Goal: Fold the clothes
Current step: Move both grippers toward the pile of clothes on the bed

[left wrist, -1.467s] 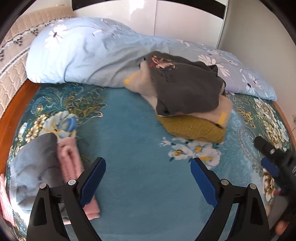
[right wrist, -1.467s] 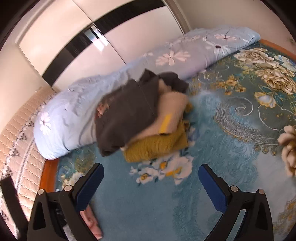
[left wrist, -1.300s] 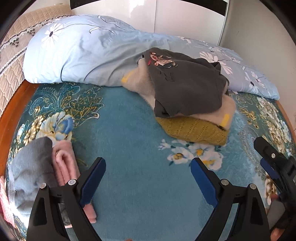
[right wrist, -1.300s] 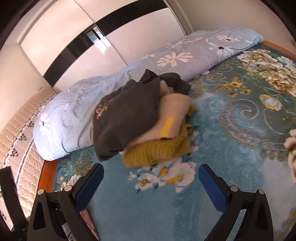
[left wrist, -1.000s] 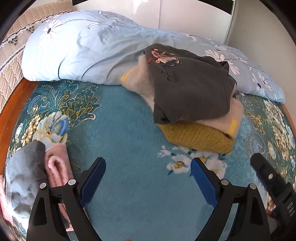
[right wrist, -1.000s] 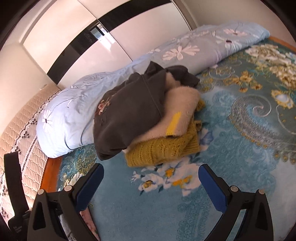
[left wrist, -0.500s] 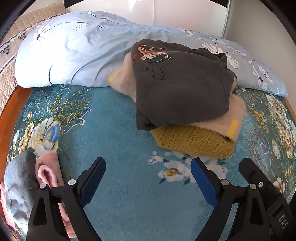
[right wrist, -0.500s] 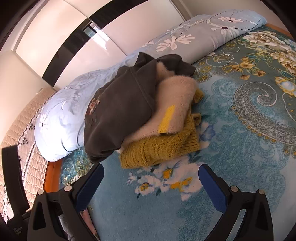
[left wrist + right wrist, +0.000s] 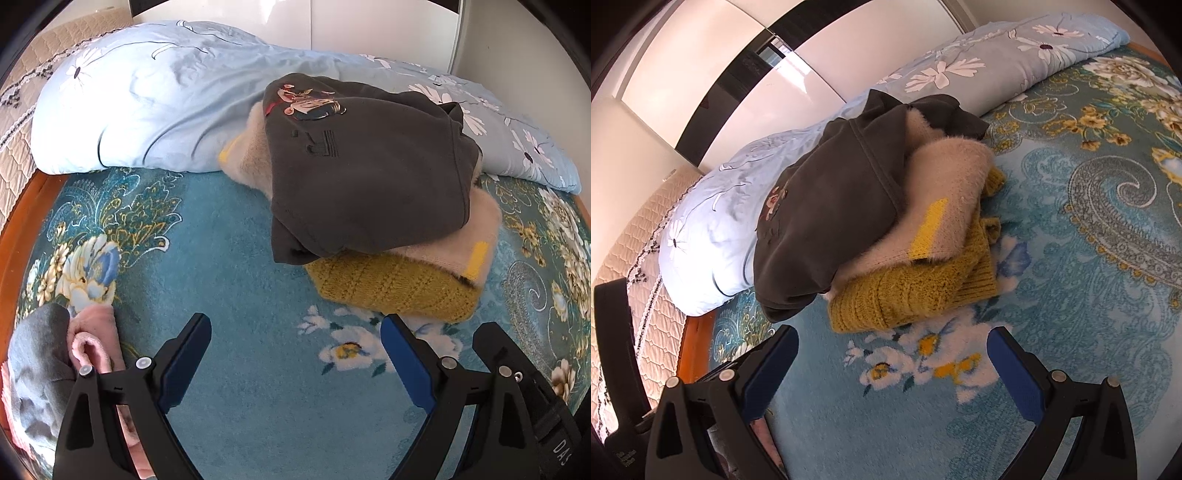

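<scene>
A pile of clothes lies on the teal flowered bedspread. A dark grey sweatshirt with a cartoon print lies on top of a fluffy cream sweater and a mustard knit sweater. The same pile shows in the right wrist view: grey sweatshirt, cream sweater, mustard knit. My left gripper is open, just short of the pile. My right gripper is open too, close to the mustard knit. Nothing is between either pair of fingers.
A light blue flowered duvet is bunched behind the pile. A grey garment and a pink one lie at the left edge. White wardrobe doors stand beyond the bed. The wooden bed frame shows at left.
Both grippers have moved closer to the pile, which now looks larger in both views. Both stayed open. The clothes have not moved.
</scene>
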Available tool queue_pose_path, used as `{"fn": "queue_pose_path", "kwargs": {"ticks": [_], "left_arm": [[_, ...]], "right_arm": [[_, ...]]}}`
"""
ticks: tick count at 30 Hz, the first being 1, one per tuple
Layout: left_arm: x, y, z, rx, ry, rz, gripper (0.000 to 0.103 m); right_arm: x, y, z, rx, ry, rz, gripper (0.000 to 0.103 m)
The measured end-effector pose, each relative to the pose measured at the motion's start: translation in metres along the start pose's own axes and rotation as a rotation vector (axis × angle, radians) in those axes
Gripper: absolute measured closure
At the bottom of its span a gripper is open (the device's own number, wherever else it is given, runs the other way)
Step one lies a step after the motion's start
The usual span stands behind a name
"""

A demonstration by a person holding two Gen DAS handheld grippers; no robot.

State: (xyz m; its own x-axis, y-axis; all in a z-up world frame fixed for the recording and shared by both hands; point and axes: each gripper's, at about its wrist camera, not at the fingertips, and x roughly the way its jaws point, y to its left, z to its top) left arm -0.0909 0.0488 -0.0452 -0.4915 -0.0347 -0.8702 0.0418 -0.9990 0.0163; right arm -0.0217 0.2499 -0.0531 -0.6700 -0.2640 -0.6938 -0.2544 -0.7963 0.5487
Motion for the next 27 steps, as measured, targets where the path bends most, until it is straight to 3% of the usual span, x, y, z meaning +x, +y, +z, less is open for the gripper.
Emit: {"fn": "queue_pose_path", "kwargs": {"ticks": [6, 10, 24, 27], "left_arm": [[0.003, 0.000, -0.001, -0.005, -0.003, 0.014, 0.009], [0.002, 0.001, 0.000, -0.003, -0.014, 0.030, 0.000], [0.006, -0.005, 0.002, 0.024, -0.007, 0.020, 0.000], [0.006, -0.011, 0.008, 0.098, -0.009, 0.033, 0.000]], "right_arm": [[0.004, -0.003, -0.004, 0.008, 0.005, 0.003, 0.000], [0.007, -0.005, -0.004, 0.013, 0.005, 0.011, 0.000], [0.015, -0.014, -0.006, 0.064, 0.029, 0.042, 0.000], [0.012, -0.018, -0.006, 0.085, 0.023, 0.028, 0.000]]}}
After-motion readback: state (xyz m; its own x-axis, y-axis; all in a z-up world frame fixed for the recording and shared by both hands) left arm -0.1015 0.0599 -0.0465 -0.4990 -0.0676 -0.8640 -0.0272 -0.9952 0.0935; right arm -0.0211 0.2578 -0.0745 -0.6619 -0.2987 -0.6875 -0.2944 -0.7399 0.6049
